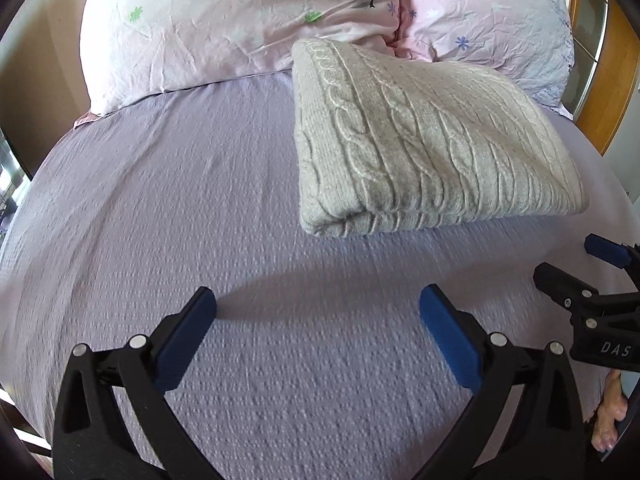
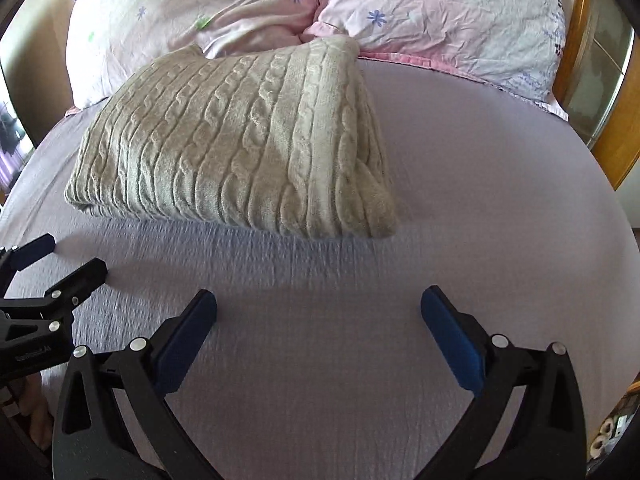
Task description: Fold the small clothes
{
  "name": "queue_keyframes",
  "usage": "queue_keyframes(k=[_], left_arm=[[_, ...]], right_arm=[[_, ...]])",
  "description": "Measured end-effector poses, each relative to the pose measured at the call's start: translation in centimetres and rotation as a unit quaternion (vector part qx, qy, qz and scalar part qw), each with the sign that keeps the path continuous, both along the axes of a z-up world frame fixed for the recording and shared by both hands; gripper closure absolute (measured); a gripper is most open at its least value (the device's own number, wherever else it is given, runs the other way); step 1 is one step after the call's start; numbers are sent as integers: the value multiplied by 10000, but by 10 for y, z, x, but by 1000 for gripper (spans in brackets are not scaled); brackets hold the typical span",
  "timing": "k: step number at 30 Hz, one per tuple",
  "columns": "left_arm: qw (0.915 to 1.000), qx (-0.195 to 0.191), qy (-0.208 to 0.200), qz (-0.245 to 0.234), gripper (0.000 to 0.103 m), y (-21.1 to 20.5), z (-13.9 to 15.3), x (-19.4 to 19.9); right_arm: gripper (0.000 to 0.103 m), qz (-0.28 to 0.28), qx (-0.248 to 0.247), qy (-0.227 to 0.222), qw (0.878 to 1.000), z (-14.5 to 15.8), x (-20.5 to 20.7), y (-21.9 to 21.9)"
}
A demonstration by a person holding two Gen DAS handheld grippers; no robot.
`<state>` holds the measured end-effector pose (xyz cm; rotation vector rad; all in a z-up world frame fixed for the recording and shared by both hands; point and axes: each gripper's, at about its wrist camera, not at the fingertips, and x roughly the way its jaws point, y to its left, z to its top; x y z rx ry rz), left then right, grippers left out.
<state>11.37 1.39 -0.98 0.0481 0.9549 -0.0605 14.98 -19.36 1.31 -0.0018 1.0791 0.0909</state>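
Observation:
A grey cable-knit sweater (image 1: 424,140) lies folded into a thick rectangle on the lilac bed sheet (image 1: 200,200), its far edge against the pillows. It also shows in the right wrist view (image 2: 240,140). My left gripper (image 1: 318,304) is open and empty, above the sheet in front of the sweater's left part. My right gripper (image 2: 318,304) is open and empty, above the sheet in front of the sweater's right part. Each gripper shows at the edge of the other's view, the right one (image 1: 576,264) and the left one (image 2: 68,256), both with jaws apart.
Two pink flowered pillows (image 1: 224,28) (image 2: 448,20) lie at the head of the bed. A wooden bed frame (image 2: 612,128) stands at the right. The bed's left edge (image 1: 24,184) drops off toward a window side.

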Motion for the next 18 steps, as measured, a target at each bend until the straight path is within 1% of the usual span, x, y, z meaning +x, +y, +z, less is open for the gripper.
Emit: queue_keyframes(k=[9,18], left_arm=[[10000,-2,-11,-20,2,1,0,1],[10000,-3,-8,-16,2,1,0,1]], right_arm=[[1,32,10,-177,9998,-1,-5,0],[1,58,13,-142,9999,-1,-4,0]])
